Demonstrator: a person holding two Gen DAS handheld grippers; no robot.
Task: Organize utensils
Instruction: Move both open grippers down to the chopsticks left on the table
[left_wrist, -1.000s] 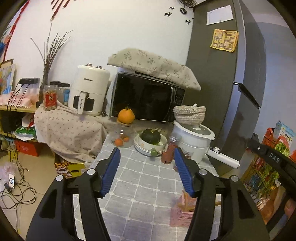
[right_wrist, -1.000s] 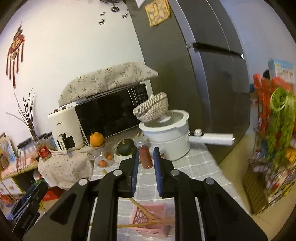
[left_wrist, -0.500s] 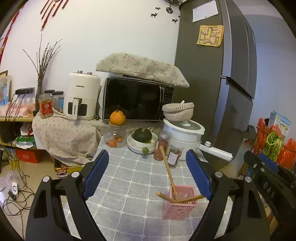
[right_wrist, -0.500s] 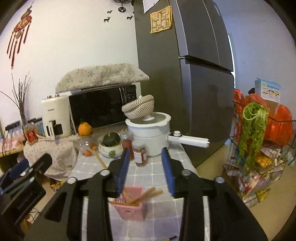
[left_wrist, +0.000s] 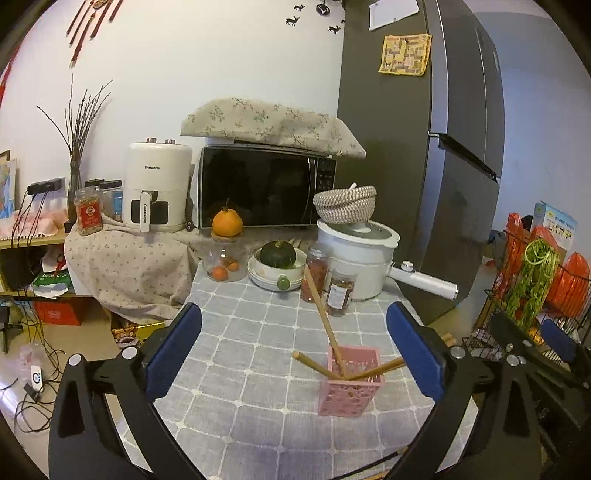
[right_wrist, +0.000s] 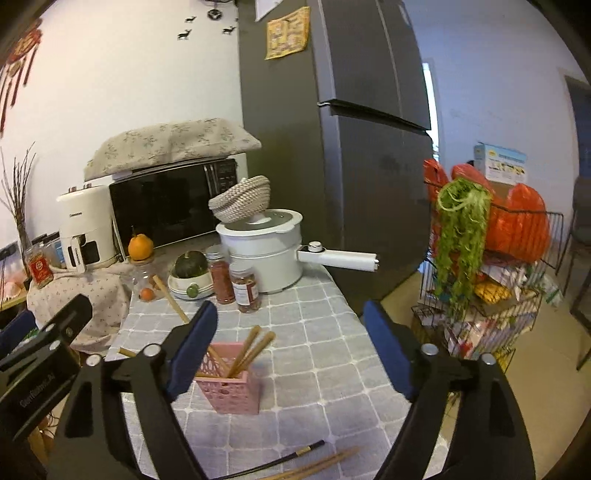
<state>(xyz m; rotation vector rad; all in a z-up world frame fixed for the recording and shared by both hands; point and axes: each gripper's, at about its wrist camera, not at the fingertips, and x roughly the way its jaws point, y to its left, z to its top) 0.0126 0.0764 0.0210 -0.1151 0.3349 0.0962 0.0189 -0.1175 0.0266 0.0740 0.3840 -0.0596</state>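
Observation:
A pink perforated utensil holder (left_wrist: 349, 386) (right_wrist: 229, 387) stands on the grey checked tablecloth (left_wrist: 255, 354) with several wooden chopsticks (left_wrist: 320, 308) (right_wrist: 248, 349) leaning out of it. More loose chopsticks (right_wrist: 295, 463), black and wooden, lie near the front edge. My left gripper (left_wrist: 293, 345) hangs back from the holder, its jaws opening wide with nothing between them. My right gripper (right_wrist: 290, 345) also stands behind the holder, jaws opening and empty. Each gripper shows at the edge of the other's view.
At the back stand a white pot with a long handle (left_wrist: 360, 254) topped by a woven basket, two spice jars (left_wrist: 341, 291), a bowl with a green squash (left_wrist: 277, 258), a jar with an orange, a microwave and an air fryer. A fridge (right_wrist: 351, 129) and wire rack (right_wrist: 491, 277) stand right.
Both grippers pulled back from the table and opened, the right one from nearly shut. The pink holder with its chopsticks now shows whole in both views.

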